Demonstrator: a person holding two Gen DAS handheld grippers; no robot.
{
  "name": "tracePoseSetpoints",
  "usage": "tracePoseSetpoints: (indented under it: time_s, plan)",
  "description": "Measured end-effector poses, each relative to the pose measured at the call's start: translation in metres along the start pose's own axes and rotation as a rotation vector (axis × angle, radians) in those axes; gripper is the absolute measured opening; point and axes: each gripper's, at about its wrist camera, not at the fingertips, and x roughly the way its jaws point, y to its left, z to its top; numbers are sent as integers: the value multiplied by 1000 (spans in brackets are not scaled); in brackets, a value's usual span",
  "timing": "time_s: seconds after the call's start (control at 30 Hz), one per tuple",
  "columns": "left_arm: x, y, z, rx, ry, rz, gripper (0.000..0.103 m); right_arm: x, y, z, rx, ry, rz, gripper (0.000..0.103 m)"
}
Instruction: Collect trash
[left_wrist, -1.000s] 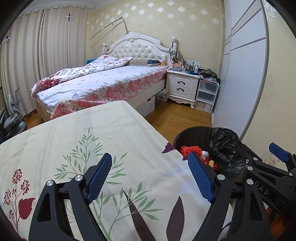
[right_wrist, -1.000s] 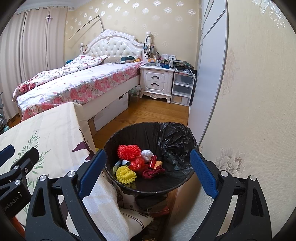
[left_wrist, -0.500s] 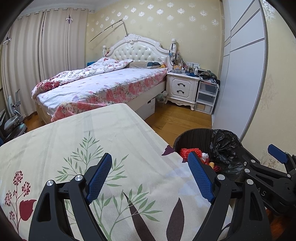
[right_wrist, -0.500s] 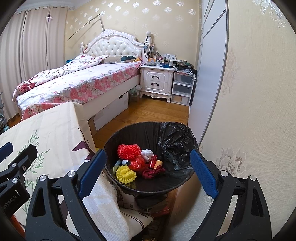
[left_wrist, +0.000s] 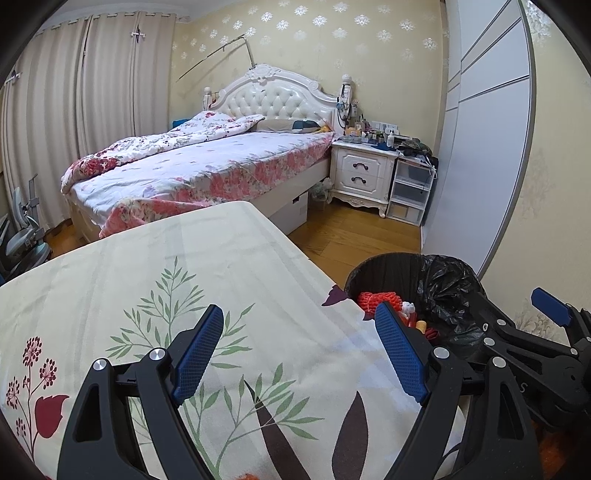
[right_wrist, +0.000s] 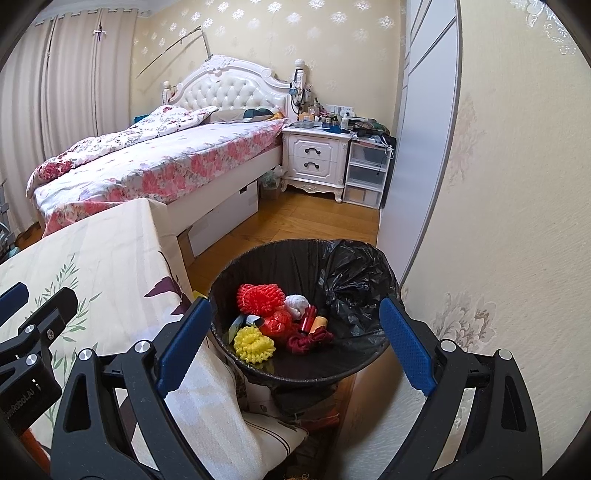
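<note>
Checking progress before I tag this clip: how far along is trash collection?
Looks near done. Done: red, yellow and white scraps lie in the black-lined bin. In hand: nothing; left gripper and right gripper are open and empty. Left: no trash visible on the tablecloth.

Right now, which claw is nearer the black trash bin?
The right claw: it hangs open just over the trash bin. The left claw sits open over the tablecloth, beside the bin.

The right tool (right_wrist: 295, 349) gapes wide and empty over a round black-lined trash bin (right_wrist: 364, 349) holding red mesh foam (right_wrist: 258, 297), a yellow foam net (right_wrist: 254, 344) and dark red cord (right_wrist: 308, 339), beside the leaf-patterned cloth-covered table (right_wrist: 103, 254).
</note>
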Motion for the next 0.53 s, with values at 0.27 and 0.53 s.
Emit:
tracePoseSetpoints:
  time_s: [0.27, 0.53]
  plan:
    - [3, 3, -2, 2, 1, 7, 82, 2, 4, -1, -9, 7, 5, 90]
    - [11, 31, -8, -68, 59, 46, 84, 5, 22, 1, -39, 12, 28, 90]
